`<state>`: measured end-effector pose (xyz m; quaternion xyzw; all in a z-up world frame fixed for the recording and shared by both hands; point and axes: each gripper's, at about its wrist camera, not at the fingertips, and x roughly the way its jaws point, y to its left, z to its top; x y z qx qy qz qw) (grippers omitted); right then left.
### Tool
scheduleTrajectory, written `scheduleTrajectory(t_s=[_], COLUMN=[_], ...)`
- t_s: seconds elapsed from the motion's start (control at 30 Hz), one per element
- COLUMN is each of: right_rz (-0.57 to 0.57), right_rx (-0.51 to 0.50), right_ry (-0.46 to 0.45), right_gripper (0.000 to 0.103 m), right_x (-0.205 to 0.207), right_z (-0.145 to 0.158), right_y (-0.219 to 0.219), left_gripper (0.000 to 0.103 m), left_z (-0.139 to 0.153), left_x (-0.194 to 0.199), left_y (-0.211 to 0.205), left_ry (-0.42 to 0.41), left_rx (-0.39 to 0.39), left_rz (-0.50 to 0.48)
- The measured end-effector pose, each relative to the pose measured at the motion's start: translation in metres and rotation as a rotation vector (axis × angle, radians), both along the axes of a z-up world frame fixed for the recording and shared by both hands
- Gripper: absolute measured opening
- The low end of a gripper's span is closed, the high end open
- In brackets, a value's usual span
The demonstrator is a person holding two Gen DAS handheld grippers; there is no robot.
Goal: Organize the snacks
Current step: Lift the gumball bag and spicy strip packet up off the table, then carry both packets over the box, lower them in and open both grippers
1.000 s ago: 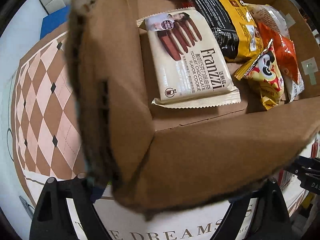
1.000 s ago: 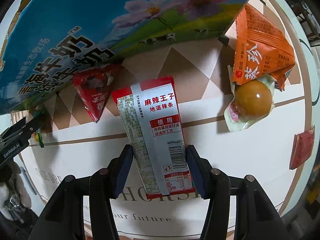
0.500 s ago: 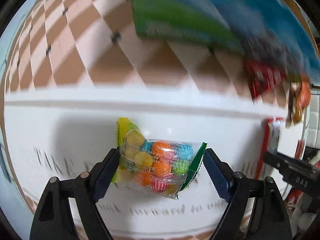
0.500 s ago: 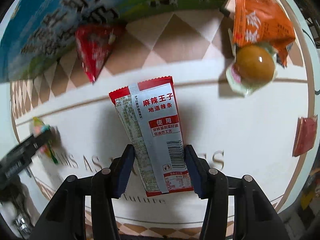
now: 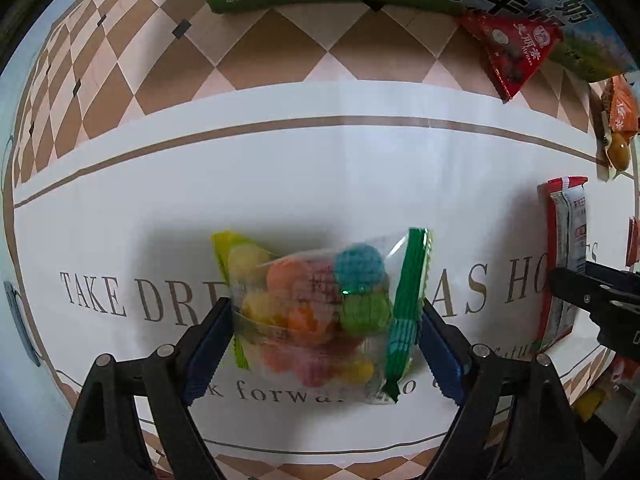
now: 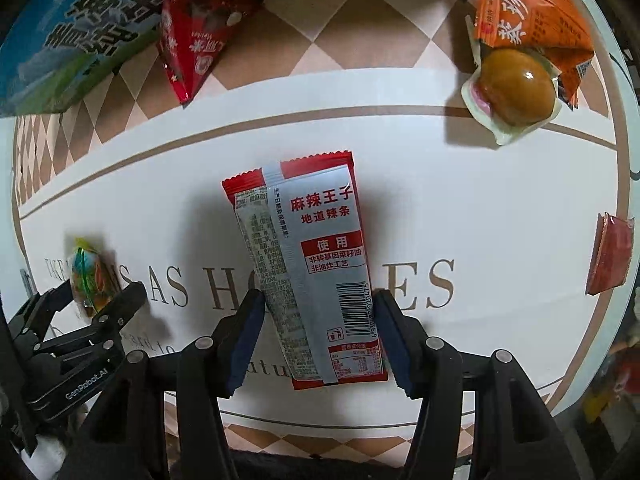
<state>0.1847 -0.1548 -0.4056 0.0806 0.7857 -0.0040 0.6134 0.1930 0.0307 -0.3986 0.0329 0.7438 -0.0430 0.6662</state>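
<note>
**A:** The left gripper (image 5: 324, 344) clamps a clear bag of coloured candies (image 5: 316, 312) between its blue pads, jaws pressed against both sides of the pack. What about the other one?

**B:** The right gripper (image 6: 320, 340) is closed on a red-and-silver spicy strip packet (image 6: 308, 264), gripped near its lower end, the rest sticking out forward over the white tablecloth (image 6: 480, 208).

**A:** How far along does the sorting look?

**B:** Midway, at a guess. Several snacks lie loose on the cloth: a red triangular pouch (image 6: 192, 44) touching the blue-and-green milk carton box (image 6: 80, 40), an orange packet (image 6: 528, 16) partly under a sealed braised egg (image 6: 516, 88), and a small red sachet (image 6: 608, 256) well apart at the right edge. Each gripper has one item in hand; neither is stowed.

**A:** And the poses?

**B:** Both point forward and down over the printed lettering, side by side. The left gripper appears at the lower left of the right wrist view, the right one at the right edge of the left wrist view. Whether the packs touch the cloth, I cannot tell; shadows beneath suggest they are raised.
</note>
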Motion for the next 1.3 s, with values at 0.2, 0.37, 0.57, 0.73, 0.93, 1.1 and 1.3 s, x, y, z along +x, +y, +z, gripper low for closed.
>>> scheduleTrajectory(t_s=[0.2,0.37,0.57,0.73,0.93,1.1,1.3], right_rz=[-0.005,-0.01,0.015,0.027,0.015,-0.001,-0.034], right_rx=[-0.006,-0.007,-0.032,-0.024,-0.002,0.025,0.076], right_ry=[0.004,0.008,-0.022,-0.058,-0.078,-0.088,-0.137], right_gripper=[0.061,0.063,0.058,0.051,0.045,0.043,0.042], right_x=[0.007,0.012,0.005,-0.004,-0.009,-0.012,-0.005], right_z=[-0.002,-0.003,-0.001,0.003,0.013,0.022,0.056], right_y=[0.011,0.008,0.02,0.018,0.014,0.012,0.0], left_gripper=[0.088,0.088,0.081,0.07,0.067,0.066,0.066], left_z=[0.01,0.0,-0.002,0.008,0.021,0.042,0.079], left_x=[0.002,0.015,0.022,0.016,0.002,-0.004,0.003], left_y=[0.033,0.059,0.059,0.041,0.016,0.007,0.003], left_ry=[-0.001,0.024,-0.005,-0.038,-0.05,-0.071,-0.122], left_rx=[-0.073,-0.118,-0.106,-0.063,-0.056,-0.079,-0.135], left_rz=[0.099,0.175,0.191,0.149,0.116,0.099,0.094])
